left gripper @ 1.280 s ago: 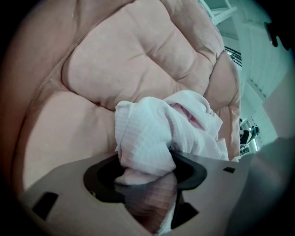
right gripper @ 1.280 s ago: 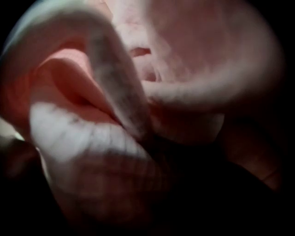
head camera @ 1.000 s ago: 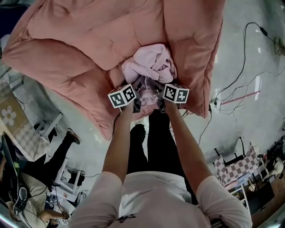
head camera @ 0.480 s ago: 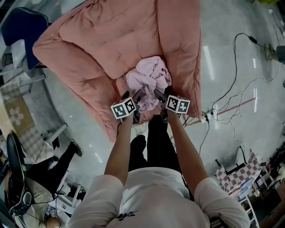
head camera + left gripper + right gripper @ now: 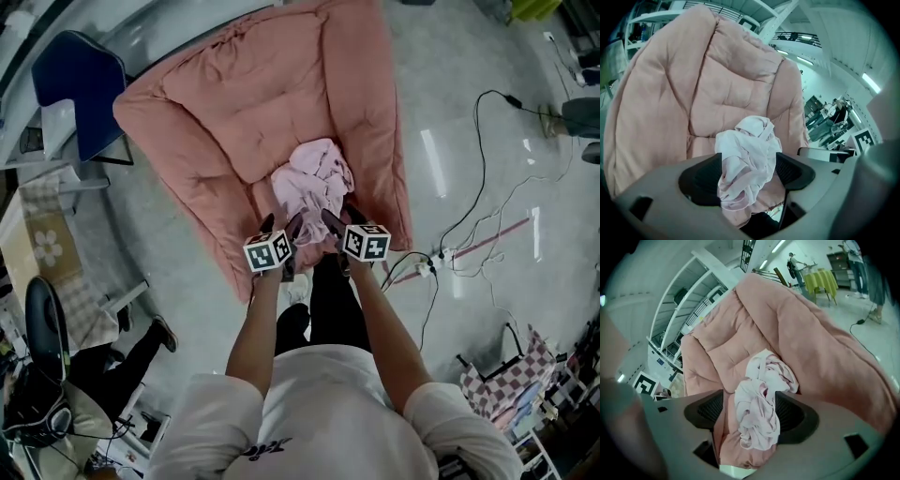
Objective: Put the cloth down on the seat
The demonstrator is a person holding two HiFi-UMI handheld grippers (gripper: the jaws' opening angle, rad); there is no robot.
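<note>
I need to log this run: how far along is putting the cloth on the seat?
Done: the cloth lies crumpled on the seat of the padded chair. In hand: nothing. The left gripper, whose jaws have just been opening, and the right gripper are both open, with the cloth seen beyond them, not pinched. Left: apparently only to draw back.

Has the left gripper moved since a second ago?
Yes. The left gripper has drawn back from the pink cloth on the armchair seat, toward the person; its jaws just opened, empty.
</note>
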